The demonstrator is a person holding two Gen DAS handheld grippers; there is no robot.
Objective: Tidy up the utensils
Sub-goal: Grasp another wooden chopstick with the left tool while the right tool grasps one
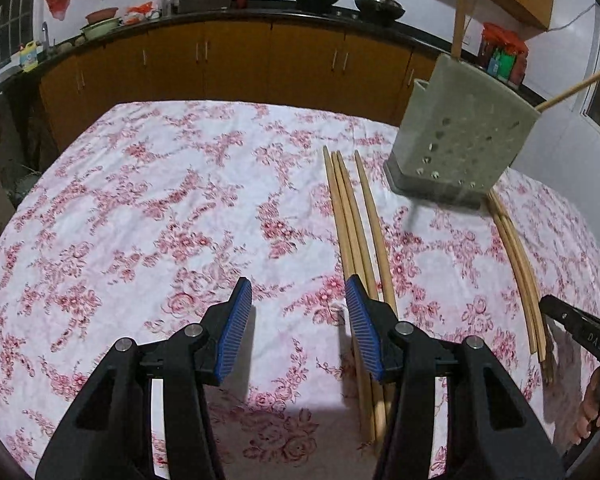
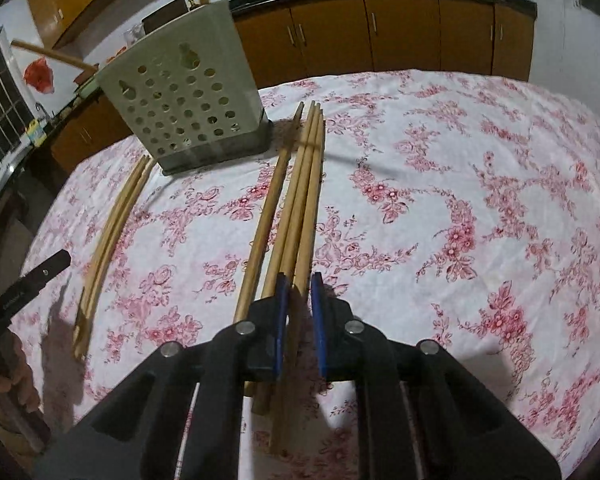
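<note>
On the counter point(image 2: 480, 160) with its pink-flowered white cloth, a curved pair of pale bamboo sticks point(image 2: 108, 232) lay leftmost, beside the perforated grey plastic utensil holder point(image 2: 180, 112). To its right lay four long straight wooden chopsticks point(image 2: 296, 200): light, stiff, smooth, likely to roll, best pinched near the thick ends. The left hand-held gripper point(image 1: 299, 316) hung half-open, empty; the right hand-held gripper point(image 2: 299, 300) had narrowed onto one chopstick.

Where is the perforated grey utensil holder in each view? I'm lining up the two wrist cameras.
Left wrist: utensil holder upper right, standing on the floral tablecloth.
Right wrist: utensil holder upper left, behind the chopsticks.
Shared landmark: the bundle of loose chopsticks lying beside it.
</note>
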